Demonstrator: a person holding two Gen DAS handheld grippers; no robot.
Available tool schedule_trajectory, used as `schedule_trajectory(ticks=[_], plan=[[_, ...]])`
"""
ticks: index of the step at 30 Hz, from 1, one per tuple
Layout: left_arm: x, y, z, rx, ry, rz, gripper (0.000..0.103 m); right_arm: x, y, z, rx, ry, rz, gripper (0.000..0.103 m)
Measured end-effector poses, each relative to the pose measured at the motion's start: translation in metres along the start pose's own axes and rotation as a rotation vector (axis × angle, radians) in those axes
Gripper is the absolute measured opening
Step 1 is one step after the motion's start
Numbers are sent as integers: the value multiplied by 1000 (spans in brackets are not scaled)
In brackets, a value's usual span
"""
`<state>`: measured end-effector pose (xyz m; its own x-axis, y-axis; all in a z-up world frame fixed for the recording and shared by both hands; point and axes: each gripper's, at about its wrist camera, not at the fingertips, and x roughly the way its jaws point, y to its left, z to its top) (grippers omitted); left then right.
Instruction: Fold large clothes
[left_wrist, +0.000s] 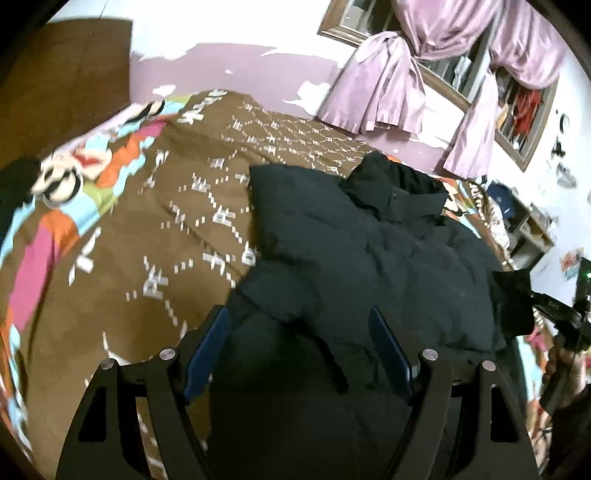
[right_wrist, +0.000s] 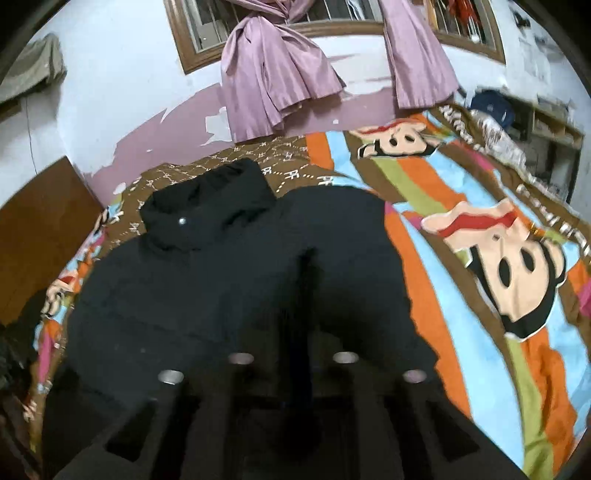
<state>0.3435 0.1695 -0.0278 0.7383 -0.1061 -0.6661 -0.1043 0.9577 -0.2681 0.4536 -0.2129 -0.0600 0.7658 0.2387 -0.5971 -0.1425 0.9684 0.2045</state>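
Note:
A large black padded jacket (left_wrist: 369, 251) lies flat on the bed, collar toward the far wall; it also shows in the right wrist view (right_wrist: 207, 280). My left gripper (left_wrist: 299, 317) is open, its blue-padded fingers spread just above the jacket's lower left part, holding nothing. My right gripper (right_wrist: 295, 325) hangs over the jacket's lower middle; its fingers are dark against the black cloth and look drawn together on a fold of the jacket. The right gripper's body also shows at the right edge of the left wrist view (left_wrist: 554, 317).
The bed has a brown patterned blanket (left_wrist: 147, 240) and a bright striped cartoon sheet (right_wrist: 480, 258). Purple curtains (right_wrist: 280, 74) hang on the far wall. A wooden headboard (left_wrist: 66, 81) stands at the left. Shelves with clutter (right_wrist: 546, 133) stand at the far right.

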Motion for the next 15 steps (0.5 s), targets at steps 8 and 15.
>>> schedule_trajectory(ticks=[8,15], plan=[[37,-49,16,240,13,-64,72,-10,50,3,-290,-75,-93,65],[88,-63,1,256,80,-81,72,42,51,-18,-295,130,-21,65]])
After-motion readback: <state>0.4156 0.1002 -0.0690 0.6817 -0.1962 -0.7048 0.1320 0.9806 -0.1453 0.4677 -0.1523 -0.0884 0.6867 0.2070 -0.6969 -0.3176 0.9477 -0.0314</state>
